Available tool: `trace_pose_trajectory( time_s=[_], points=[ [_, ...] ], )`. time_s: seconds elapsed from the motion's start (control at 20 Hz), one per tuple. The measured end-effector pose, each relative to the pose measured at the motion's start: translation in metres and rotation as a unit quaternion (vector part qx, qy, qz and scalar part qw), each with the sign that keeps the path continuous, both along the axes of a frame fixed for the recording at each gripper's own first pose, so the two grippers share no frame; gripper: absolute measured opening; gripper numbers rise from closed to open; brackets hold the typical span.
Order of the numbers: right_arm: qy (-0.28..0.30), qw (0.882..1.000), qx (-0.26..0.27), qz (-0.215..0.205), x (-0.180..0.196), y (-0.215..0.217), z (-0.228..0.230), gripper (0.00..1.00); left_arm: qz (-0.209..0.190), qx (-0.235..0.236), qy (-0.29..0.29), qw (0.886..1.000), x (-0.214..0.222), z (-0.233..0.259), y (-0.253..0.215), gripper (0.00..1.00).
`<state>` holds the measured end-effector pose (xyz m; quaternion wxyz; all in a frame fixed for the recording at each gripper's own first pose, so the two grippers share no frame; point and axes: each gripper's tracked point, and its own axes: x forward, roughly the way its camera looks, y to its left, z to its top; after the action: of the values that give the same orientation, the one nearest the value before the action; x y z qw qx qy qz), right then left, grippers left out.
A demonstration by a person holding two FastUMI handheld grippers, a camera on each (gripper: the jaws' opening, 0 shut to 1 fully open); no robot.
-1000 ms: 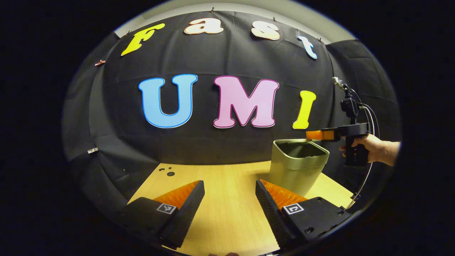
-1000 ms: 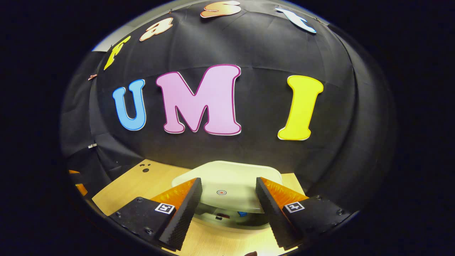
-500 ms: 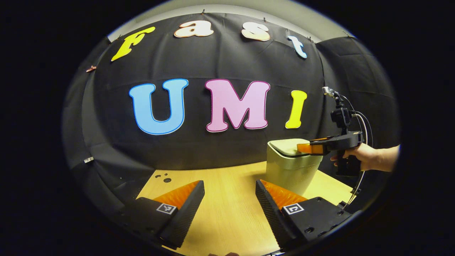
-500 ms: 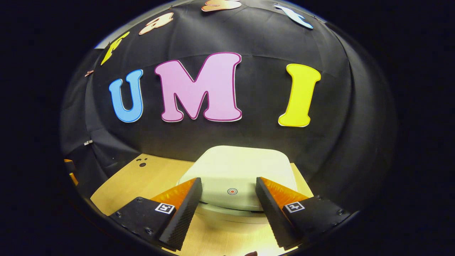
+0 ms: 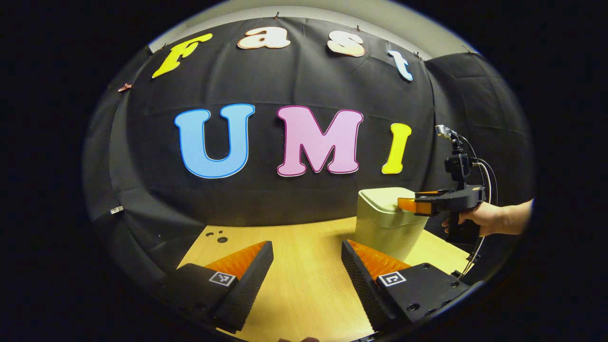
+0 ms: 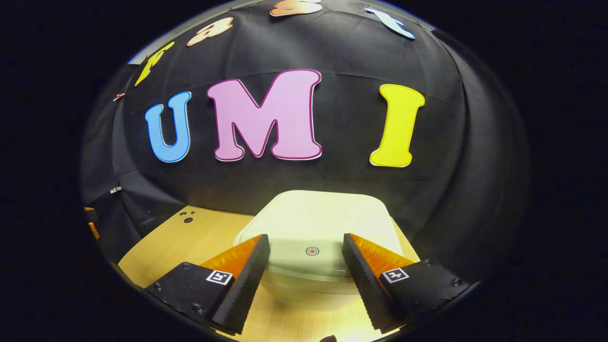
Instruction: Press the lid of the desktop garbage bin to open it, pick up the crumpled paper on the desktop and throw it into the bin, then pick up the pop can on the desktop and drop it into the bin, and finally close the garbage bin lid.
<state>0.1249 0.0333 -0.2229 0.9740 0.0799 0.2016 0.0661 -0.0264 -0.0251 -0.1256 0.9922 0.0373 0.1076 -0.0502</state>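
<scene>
Looks like I'm basically at the tail end here. The bin (image 5: 387,223) sits toward the far right of the bench (image 5: 304,280), and its lid (image 6: 316,228) is lying flat on top, closed or very nearly so. In the right gripper view my right tool (image 6: 304,242) hangs right over the near edge of the lid, fingers spread wide with nothing between them, and the little round target mark (image 6: 312,251) on the lid sits in the gap. From the left gripper view that same right tool (image 5: 407,204) seems to be resting on or just above the lid's near corner, with my hand (image 5: 475,218) wrapped on the handle. Can't say for sure if it's actually touching.

My left tool (image 5: 306,249) is hanging back over the middle of the bench, also released, gripping nothing.

I don't spot any crumpled paper or pop can on the bench surface I can see, so my guess is both are already inside and the only thing left is making sure the lid is latched, if even that.

Stuff I can't make out: the inside of the bin is covered by the lid, so I can't confirm what's in there. The near strip of bench is blocked by my own fingers, and the bench's right end is cut off. Whether the lid has clicked fully shut is hard to tell from here.
</scene>
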Motion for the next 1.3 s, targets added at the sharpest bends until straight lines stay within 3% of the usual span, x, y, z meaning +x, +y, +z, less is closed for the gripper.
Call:
trace_pose_trajectory(
  time_s=[0.35,0.55,0.9,1.3],
  points=[
    [-0.029,1.0,0.006,-0.01,0.004,0.0,0.007,0.97,0.007,-0.011,0.001,1.0,-0.002,-0.004,0.003,0.94],
    [-0.04,0.999,0.009,0.008,-0.003,0.002,0.017,0.96,0.014,-0.017,0.006,1.0,0.0,-0.005,-0.003,0.94],
    [-0.071,0.996,0.051,0.034,-0.045,0.008,0.052,0.96,0.03,-0.018,-0.001,0.999,0.01,0.001,-0.014,0.94],
    [-0.09,0.992,0.061,0.066,-0.095,0.018,0.072,0.97,0.029,-0.017,-0.006,0.999,0.017,0.001,-0.032,0.94]
  ],
)
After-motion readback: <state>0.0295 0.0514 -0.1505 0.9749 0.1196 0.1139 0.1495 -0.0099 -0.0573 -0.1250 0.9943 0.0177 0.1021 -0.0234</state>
